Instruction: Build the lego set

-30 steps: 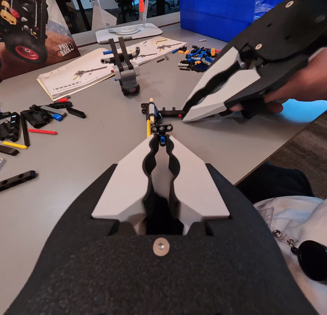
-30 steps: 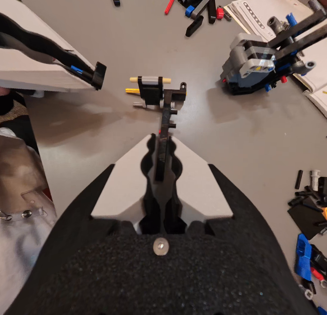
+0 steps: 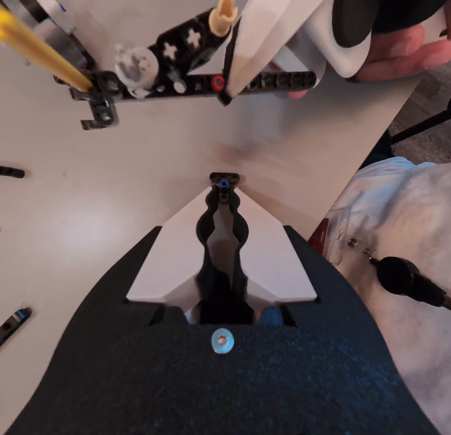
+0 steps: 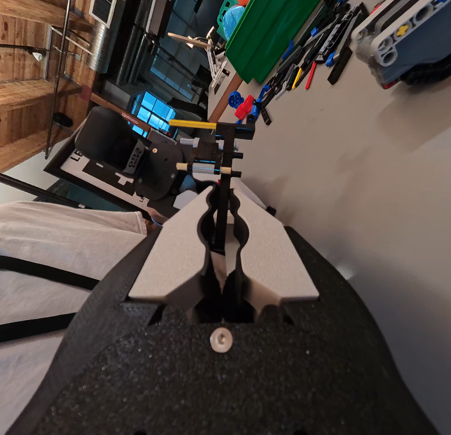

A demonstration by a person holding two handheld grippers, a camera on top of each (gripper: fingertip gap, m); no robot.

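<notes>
Right wrist view tips sideways for me, so the grey table (image 4: 366, 179) runs up the right side with a green bin (image 4: 263, 32) at its far edge. A grey and blue motor block (image 4: 410, 39) sits at top right, cut off by the frame, and a loose heap of black, blue, red and yellow parts (image 4: 300, 64) lies between it and the bin. My left gripper's black body (image 4: 158, 169) shows behind the build, partly hidden by it.

My right gripper (image 4: 223, 196) is clamped on the long black beam (image 4: 223, 218) of the sub-assembly (image 4: 219, 149), holding it above the table; a yellow axle (image 4: 192, 124) and a tan pin (image 4: 183, 166) stick out sideways.

From the left wrist, that same assembly fills the top edge, blurred and cropped. My left gripper (image 3: 224, 191) is nearly closed, pinching a small black connector with a blue pin (image 3: 224, 180) at its tips, near the table edge.
</notes>
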